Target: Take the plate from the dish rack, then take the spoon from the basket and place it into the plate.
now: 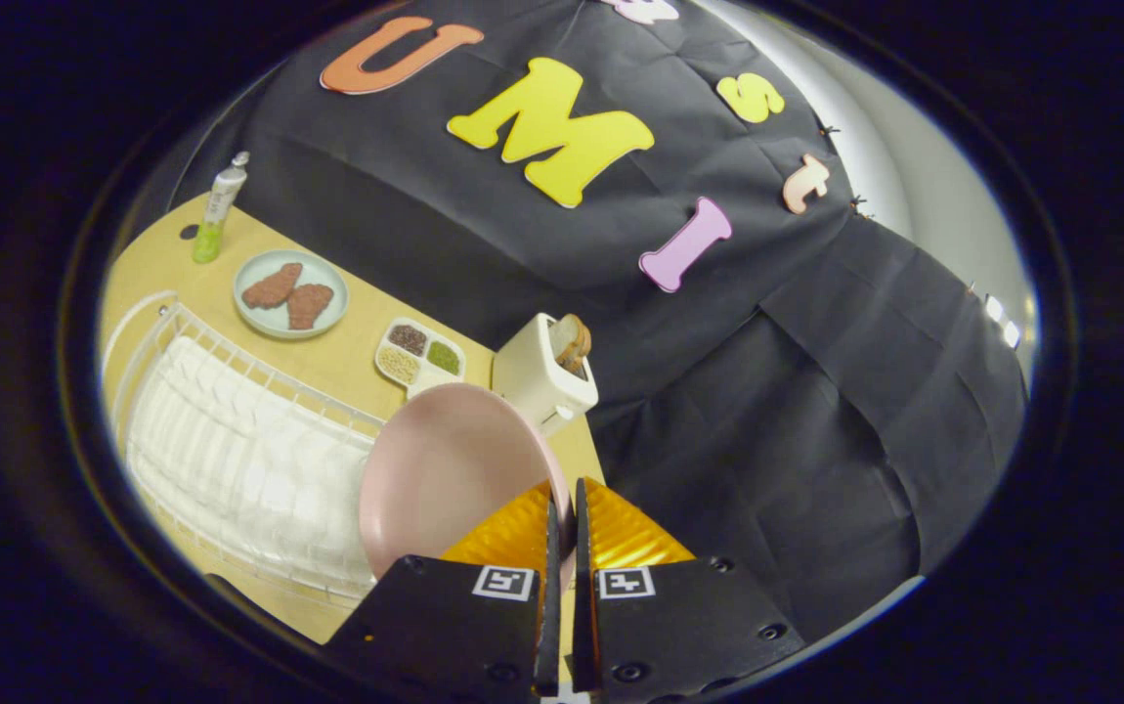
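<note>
Clamped between the two fingers of the claw (563, 508) is the rim of a pink plate (445, 474), which is held tilted above the white dish rack (239, 450) on the counter (327, 357). Beyond the plate are seen a toaster (538, 376) with bread, a divided tray (418, 354), a pale plate of food (288, 293) and a tube (218, 210).

We've got the gripper (563, 508) tilted hard over, its view of the booth rolled well off level. Our two fingers (513, 533) sit drawn close together, a thin slit between them, and the pink plate's (445, 479) rim is pinched in that slit, held on edge.
</note>
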Demonstrator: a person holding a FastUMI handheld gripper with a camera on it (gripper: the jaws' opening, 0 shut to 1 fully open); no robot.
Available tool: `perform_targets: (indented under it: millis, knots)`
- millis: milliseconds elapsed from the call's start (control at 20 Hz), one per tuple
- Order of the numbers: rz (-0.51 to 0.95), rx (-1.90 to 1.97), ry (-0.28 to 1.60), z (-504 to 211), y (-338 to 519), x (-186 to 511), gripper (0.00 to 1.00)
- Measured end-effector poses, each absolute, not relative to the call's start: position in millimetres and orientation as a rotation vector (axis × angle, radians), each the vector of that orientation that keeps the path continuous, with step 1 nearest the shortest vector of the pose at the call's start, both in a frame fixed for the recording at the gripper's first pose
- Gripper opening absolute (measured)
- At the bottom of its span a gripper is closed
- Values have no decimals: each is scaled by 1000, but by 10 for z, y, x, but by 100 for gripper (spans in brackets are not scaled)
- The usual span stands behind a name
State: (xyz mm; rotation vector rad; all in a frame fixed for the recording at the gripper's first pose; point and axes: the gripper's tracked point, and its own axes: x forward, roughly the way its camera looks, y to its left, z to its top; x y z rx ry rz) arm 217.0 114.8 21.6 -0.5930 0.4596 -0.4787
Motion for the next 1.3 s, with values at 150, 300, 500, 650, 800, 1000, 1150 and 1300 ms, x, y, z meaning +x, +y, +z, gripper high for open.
perform_targets:
  millis: [150, 300, 500, 650, 800, 1000, 1150, 1300]
  knots:
    - [-345, -466, 427, 127, 1132, 1777, 11]
    - [-237, -354, 388, -41, 1009, 1368, 11]
    - [-140, -192, 347, -317, 903, 916, 11]
    - [-72, -61, 379, -683, 906, 718, 11]
    - [-12, 86, 474, -1192, 945, 653, 11]
    - [4, 150, 618, -1809, 904, 717, 11]
    - [9, 155, 667, -2084, 887, 806, 11]
    - [-36, 129, 707, -2291, 714, 848, 11]
